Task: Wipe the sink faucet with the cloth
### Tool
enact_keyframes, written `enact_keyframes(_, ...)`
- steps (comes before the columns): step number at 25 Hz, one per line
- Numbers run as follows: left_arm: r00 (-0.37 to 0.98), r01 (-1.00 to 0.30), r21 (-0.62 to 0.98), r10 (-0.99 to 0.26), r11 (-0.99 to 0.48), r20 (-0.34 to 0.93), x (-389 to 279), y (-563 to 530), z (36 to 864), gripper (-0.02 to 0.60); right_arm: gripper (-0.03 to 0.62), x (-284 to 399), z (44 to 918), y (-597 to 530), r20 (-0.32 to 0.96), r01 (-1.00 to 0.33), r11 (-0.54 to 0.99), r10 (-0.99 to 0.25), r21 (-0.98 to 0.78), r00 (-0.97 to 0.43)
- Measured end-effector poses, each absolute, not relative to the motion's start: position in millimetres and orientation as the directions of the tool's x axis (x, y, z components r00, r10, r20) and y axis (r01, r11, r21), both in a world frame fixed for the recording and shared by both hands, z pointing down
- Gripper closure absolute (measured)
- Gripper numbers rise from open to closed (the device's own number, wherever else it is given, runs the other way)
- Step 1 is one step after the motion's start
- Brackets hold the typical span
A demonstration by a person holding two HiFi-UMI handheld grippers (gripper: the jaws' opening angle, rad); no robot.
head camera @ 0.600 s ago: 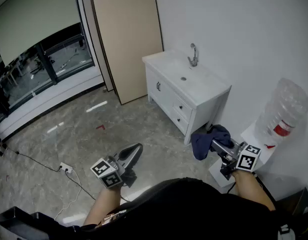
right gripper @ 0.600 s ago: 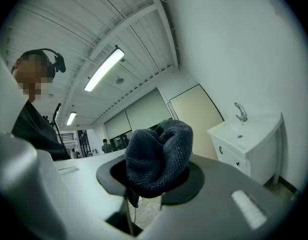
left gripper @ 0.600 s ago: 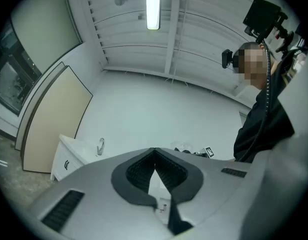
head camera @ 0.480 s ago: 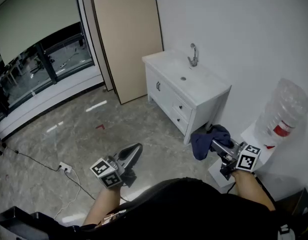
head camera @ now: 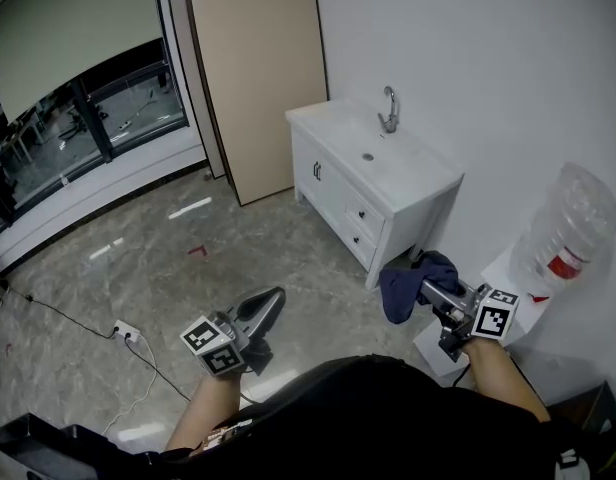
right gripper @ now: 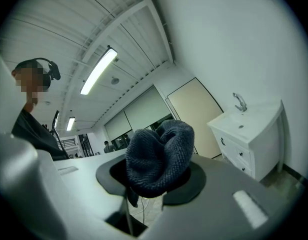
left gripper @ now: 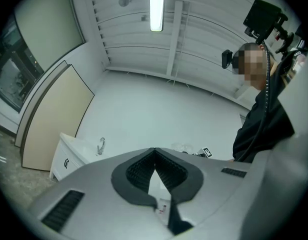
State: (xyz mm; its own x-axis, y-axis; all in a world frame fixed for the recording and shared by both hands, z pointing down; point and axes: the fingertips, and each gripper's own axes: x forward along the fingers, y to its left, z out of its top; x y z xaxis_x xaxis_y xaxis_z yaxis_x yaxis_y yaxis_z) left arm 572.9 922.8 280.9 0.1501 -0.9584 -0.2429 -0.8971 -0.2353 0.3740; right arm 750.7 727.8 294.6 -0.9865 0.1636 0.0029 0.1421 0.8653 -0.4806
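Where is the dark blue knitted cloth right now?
The dark blue knitted cloth is at lower right in the head view, clamped in the right gripper, below the white sink cabinet and left of the clear water bottle.

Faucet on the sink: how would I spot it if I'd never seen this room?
Look along the white wall to the white cabinet standing beside the tall beige board. The faucet stands at the back of its top, close to the wall. It is the only shiny, curved metal thing there.

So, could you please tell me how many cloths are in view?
1: a dark blue cloth, clamped in the right gripper, held short of the white sink cabinet; no other shows.
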Motion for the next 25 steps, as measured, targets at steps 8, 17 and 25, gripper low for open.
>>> enact_keyframes(8,0.151,-0.895,0.380,-0.960,-0.235,-0.237,520,959,281,0.580,0.477,693,314,751,0.055,0.112,0.846,0.164,-0.521,-0.985)
enact_keyframes(17,0.125,-0.919,0.357,-0.983,-0.167,-0.138,418,1004,321,0.580,0.477,603,328,770,0.063,0.098,0.845,0.153,-0.525,-0.986)
enact_keyframes(25,0.162,-0.917,0.351,-0.980,-0.193,-0.116,380,909,331,0.580,0.476,539,345,682,0.084,0.122,0.848,0.191,-0.516,-0.978)
